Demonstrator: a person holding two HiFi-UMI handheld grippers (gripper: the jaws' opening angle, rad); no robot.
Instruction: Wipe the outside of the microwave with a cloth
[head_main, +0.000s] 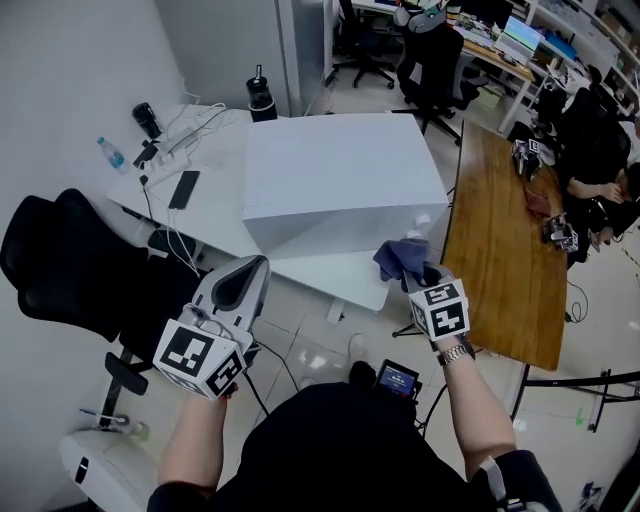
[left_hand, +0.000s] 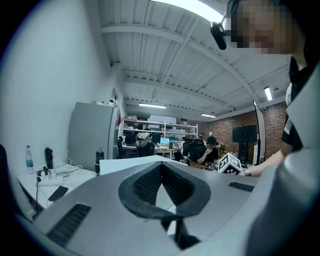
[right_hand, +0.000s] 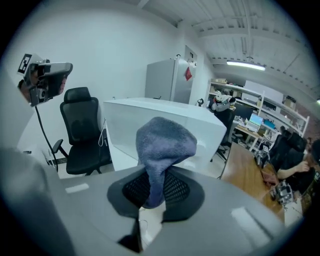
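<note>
The white desk (head_main: 215, 195) carries the microwave (head_main: 340, 175), a plain white box that takes up most of the desk's right part. The left tool (head_main: 252, 270) is held off the microwave's front left corner, clear of the desk edge; the left gripper view shows its jaws together at the tips with nothing between them. The right tool (head_main: 425, 275) is held off the microwave's front right corner, and its jaws are clamped on the cloth (head_main: 400, 258), a blue-grey towel that stands up in a bunched fold above the pads (right_hand: 175, 189). In the right gripper view the cloth appears just in front of the microwave's near corner; contact with the casing cannot be confirmed. Judged status: the cloth is gripped and presented to the microwave, so preparation is complete. No panel shows any trace of wiping, so the top, front and sides are to be treated as outstanding.
</note>
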